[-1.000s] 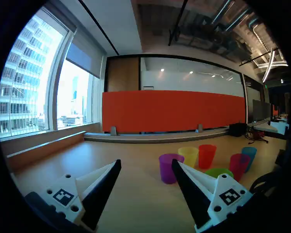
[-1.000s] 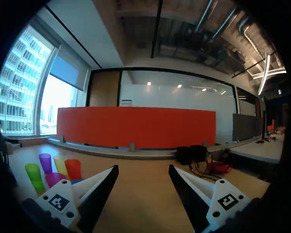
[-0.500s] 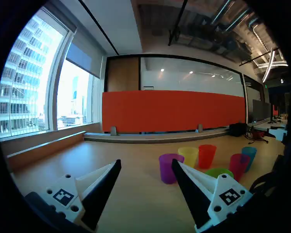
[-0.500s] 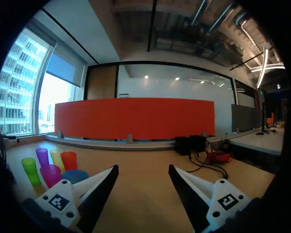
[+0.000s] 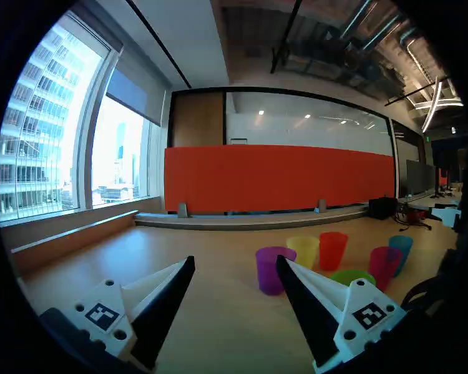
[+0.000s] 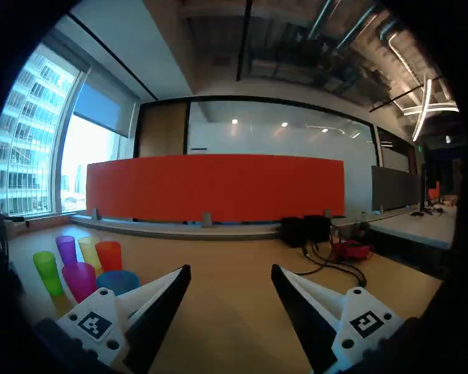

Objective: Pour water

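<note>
Left gripper [image 5: 234, 258]: fingers spread wide, holding nothing. Right gripper [image 6: 230, 268]: likewise wide open and empty. Six coloured cups [image 5: 332, 249] stand clustered on the wooden bench [image 5: 221, 330], ahead-right of the left gripper. The purple cup [image 5: 270, 269] sits nearest.

The left gripper [image 5: 234, 262] had two white wedge-shaped fingers [image 5: 162, 290] with black inner faces, tapering to points. Each bore a square black-and-white tag [image 5: 102, 316] with small screw holes [image 5: 79, 307] around it. The right gripper [image 6: 230, 269] looked the same.
</note>
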### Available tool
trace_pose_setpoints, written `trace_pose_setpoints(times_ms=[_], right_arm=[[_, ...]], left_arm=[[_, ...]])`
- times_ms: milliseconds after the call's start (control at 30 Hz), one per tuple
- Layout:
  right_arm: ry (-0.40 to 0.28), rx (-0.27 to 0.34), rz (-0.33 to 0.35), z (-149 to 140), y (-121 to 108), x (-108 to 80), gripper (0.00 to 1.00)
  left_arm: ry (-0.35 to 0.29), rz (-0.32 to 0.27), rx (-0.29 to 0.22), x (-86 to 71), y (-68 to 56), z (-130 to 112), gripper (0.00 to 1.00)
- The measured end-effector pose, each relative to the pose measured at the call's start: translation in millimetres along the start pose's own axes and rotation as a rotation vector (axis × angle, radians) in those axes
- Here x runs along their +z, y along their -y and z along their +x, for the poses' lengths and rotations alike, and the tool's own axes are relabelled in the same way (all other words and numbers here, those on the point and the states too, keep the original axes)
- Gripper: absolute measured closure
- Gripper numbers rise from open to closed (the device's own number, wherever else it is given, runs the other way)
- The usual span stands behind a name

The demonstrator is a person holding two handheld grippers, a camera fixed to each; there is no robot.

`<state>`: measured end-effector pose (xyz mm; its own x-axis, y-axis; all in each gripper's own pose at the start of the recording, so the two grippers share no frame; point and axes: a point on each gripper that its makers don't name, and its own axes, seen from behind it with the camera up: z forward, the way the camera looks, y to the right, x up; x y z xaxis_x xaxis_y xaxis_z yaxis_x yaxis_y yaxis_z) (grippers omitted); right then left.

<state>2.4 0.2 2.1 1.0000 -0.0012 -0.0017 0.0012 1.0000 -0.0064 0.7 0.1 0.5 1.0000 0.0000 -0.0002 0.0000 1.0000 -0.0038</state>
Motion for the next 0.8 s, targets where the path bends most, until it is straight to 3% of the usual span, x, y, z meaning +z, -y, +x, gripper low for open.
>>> trace_pose_setpoints(times_ms=[800], right_arm=[[0.002, 0.001, -0.001, -1.5, -1.7, -0.8, 0.0]], left_arm=[[0.0, 0.0, 0.0, 0.6, -0.1, -0.3, 0.04]])
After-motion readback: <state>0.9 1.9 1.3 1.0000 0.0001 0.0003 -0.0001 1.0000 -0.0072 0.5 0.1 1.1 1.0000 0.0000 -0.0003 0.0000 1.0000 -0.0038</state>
